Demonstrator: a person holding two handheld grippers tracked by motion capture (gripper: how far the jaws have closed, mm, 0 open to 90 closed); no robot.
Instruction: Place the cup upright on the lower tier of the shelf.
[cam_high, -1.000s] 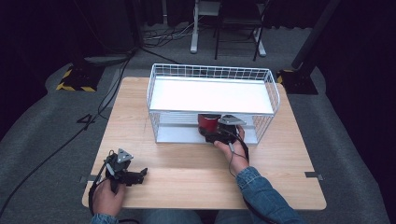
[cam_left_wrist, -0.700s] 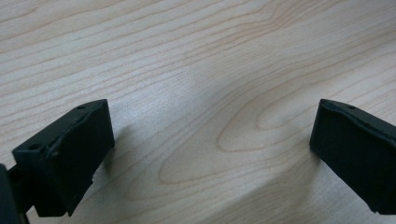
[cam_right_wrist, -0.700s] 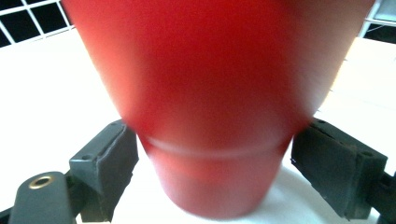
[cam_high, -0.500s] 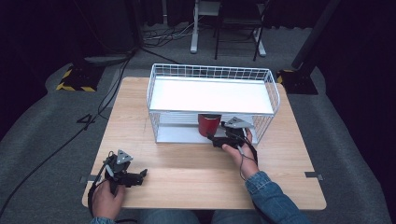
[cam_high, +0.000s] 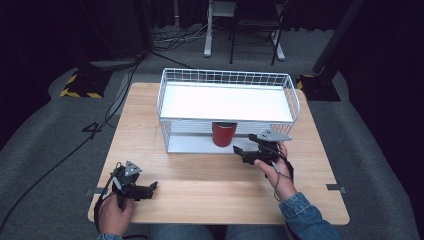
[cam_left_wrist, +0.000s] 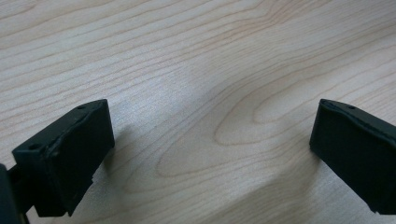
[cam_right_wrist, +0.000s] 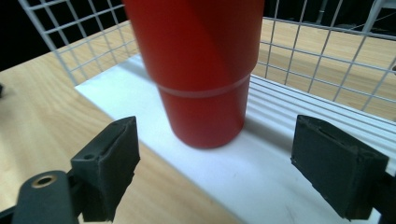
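Nearest the person, the left gripper rests low on the worktop, jaws wide over bare wood, well apart from the work. Farther in, the right gripper is the nearer one, jaws wide and holding nothing. Straight ahead of them, the red cup stands upright on the wire rack's lower white shelf, near its front edge.
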